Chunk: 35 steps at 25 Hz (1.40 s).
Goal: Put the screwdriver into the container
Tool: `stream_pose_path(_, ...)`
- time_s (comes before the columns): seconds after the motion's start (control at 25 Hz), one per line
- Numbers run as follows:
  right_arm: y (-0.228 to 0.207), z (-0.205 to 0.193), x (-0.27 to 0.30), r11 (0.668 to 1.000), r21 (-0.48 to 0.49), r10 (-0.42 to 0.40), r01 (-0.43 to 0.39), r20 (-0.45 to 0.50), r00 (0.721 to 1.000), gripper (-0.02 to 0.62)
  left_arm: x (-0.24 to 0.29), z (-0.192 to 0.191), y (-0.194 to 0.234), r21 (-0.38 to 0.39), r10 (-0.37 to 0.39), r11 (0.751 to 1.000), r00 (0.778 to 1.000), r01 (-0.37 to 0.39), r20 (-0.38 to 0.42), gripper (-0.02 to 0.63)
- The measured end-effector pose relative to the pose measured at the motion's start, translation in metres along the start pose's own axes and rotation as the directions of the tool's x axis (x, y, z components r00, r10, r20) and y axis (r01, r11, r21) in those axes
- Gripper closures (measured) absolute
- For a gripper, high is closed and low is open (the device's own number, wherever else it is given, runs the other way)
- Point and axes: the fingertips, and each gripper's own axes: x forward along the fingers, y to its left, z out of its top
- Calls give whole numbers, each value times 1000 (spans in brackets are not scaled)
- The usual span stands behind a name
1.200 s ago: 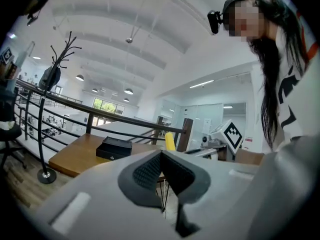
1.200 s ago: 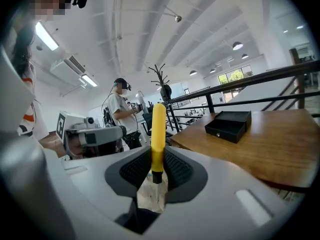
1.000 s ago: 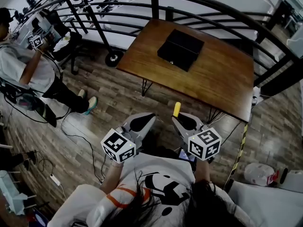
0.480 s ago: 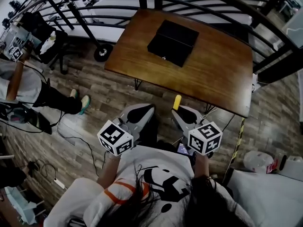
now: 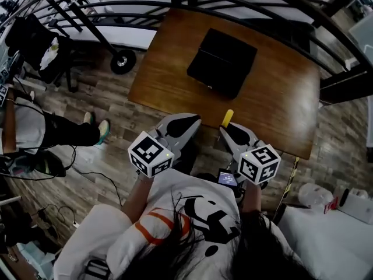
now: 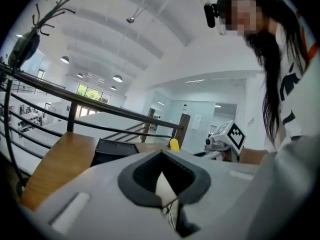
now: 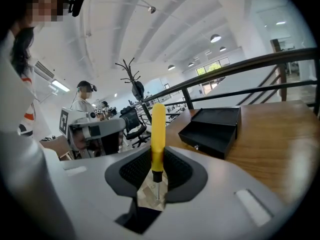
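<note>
A yellow-handled screwdriver (image 7: 158,131) stands upright between the jaws of my right gripper (image 7: 157,153), which is shut on its lower end near the metal shaft. In the head view the yellow handle (image 5: 227,118) pokes out ahead of the right gripper (image 5: 229,129), at the near edge of the brown table (image 5: 280,107). The black open container (image 5: 221,62) sits on the table's far half and also shows as a black box (image 7: 212,129) ahead and to the right. My left gripper (image 5: 191,121) is beside the right one, shut and holding nothing (image 6: 161,155).
A dark metal railing (image 5: 291,4) curves behind the table. A person (image 5: 23,130) stands at the far left on the wood floor, near cables (image 5: 87,168) and a wheeled chair (image 5: 52,39). White objects (image 5: 326,200) lie at the lower right.
Both grippers and the screwdriver have moved closer to the table's near edge. The person at the left has slid toward the edge of the frame.
</note>
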Motion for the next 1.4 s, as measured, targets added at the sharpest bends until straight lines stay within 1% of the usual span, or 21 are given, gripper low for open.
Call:
stream_pose_path(0.16, -15, 21, 27, 1000, 6, -13, 13, -5, 1000, 499, 15, 9, 34, 0, -18, 1000, 1000, 18, -9, 605)
stream_pose_path(0.28, -31, 28, 36, 999, 10, -30, 30, -11, 999, 499, 30, 11, 51, -3, -30, 1000, 999, 30, -16, 605)
stream_pose_path(0.56, -65, 40, 49, 996, 17, -82, 83, -28, 996, 499, 56, 13, 73, -2, -69, 998, 997, 69, -29, 605)
stream_pose_path(0.84, -81, 55, 70, 991, -26, -135, 134, -46, 990, 499, 62, 16, 94, -1, -108, 994, 993, 108, -40, 605)
stream_pose_path(1.04, -94, 66, 77, 985, -64, -164, 159, -67, 984, 499, 62, 21, 97, 2, -125, 992, 991, 125, -42, 605)
stream_pose_path(1.2, -119, 69, 73, 979, -109, -183, 172, -98, 978, 499, 75, 19, 92, 1, -121, 993, 992, 122, -46, 605)
stream_pose_path(1.4, -142, 66, 69, 978, -148, -170, 149, -145, 975, 499, 85, 19, 81, -1, -99, 995, 994, 99, -41, 605)
